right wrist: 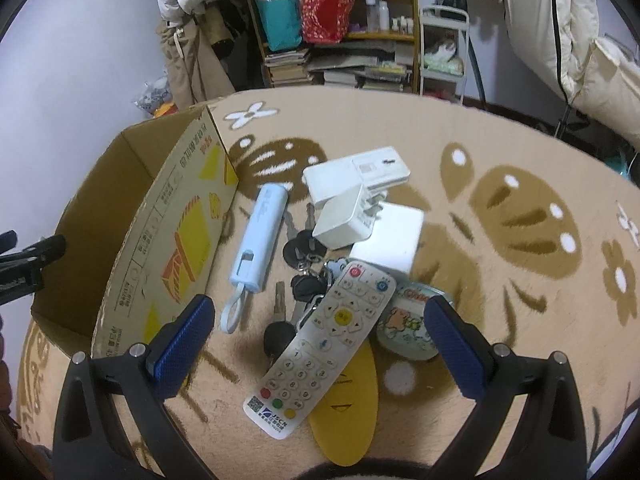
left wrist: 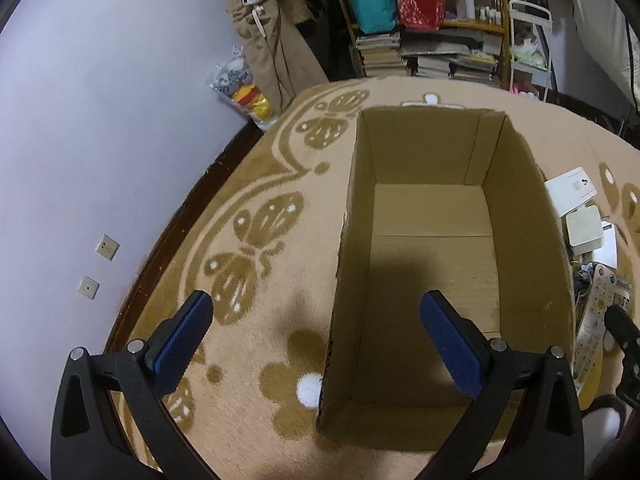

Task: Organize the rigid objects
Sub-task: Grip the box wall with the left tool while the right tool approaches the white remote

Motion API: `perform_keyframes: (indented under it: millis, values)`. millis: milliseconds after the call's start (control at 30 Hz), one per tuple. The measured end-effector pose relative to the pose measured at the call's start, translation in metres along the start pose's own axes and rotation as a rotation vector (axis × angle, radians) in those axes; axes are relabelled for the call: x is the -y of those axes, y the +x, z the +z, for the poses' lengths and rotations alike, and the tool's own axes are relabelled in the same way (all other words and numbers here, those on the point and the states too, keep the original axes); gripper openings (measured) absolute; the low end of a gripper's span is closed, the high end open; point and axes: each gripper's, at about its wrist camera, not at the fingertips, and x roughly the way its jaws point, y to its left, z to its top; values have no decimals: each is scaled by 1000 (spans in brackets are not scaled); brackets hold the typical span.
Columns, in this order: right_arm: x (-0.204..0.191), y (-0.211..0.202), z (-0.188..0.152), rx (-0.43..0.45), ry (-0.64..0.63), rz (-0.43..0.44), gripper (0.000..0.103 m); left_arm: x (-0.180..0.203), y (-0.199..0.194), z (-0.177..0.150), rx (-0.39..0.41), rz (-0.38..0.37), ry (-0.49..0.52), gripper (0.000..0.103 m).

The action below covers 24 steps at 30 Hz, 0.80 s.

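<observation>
An open cardboard box (left wrist: 436, 264) stands on the patterned rug with nothing in it. My left gripper (left wrist: 316, 312) hangs open over its near left wall, holding nothing. In the right wrist view the same box (right wrist: 168, 236) is at the left. Beside it lies a pile: a white remote (right wrist: 324, 348), a pale blue power bank (right wrist: 260, 236), a bunch of keys (right wrist: 304, 268), white chargers (right wrist: 348, 216), a round tin (right wrist: 408, 320) and a yellow oval piece (right wrist: 348, 408). My right gripper (right wrist: 320, 316) is open above the remote.
The tan rug (right wrist: 500, 152) stretches to the right. Behind it stand a shelf (right wrist: 344, 32) with books and bags, hanging coats (left wrist: 264, 36) and a white cart (right wrist: 444, 52). The left gripper's tip (right wrist: 32, 256) shows at the box's far side.
</observation>
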Motion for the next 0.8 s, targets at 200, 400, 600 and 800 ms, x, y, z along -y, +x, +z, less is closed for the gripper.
perform_keyframes:
  millis: [200,400,600,800]
  values:
    - [-1,11,-3,-42,-1,-16,103,-3,17,3,-46,16,-16,102]
    - [1,20,-4,-75,5,-25,103,-12,36,1,-111,31,-62,102]
    - [0,35,-7,-121,-6,-38,103,-10,47,-2,-144,55,-58,95]
    - [-3,43,-11,-151,-33,-69,91,-8,55,-5,-179,40,-64,79]
